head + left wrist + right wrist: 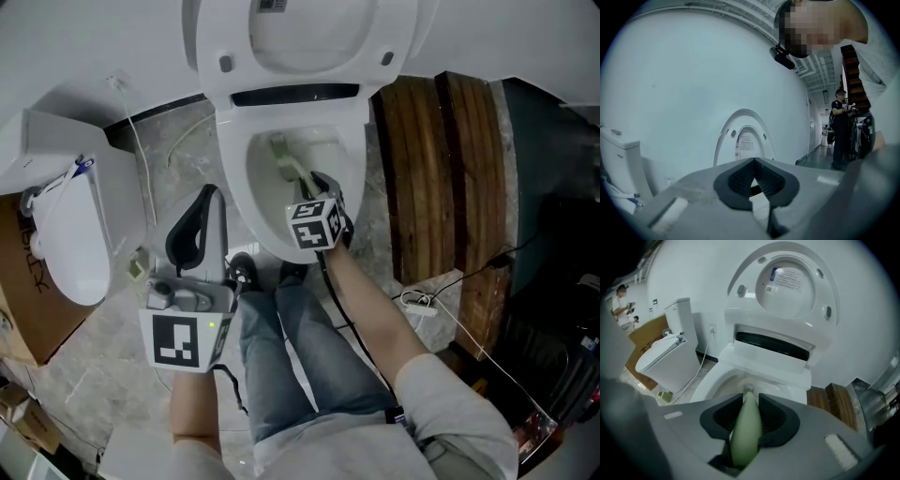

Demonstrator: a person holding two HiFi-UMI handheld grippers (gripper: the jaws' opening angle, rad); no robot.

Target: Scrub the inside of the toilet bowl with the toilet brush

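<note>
Right gripper grasps toilet brush inside toilet bowl; left gripper closed.

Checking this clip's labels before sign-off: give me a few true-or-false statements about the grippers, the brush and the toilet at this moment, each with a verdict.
1. The right gripper is shut on the green toilet brush. True.
2. The brush's bristle end points down into the toilet bowl. True.
3. The toilet is closed. False: its lid stands raised and the bowl is open.
4. Both grippers hold the brush. False: the left gripper holds nothing. Its jaws are together, and it is off to the bowl's left.
</note>
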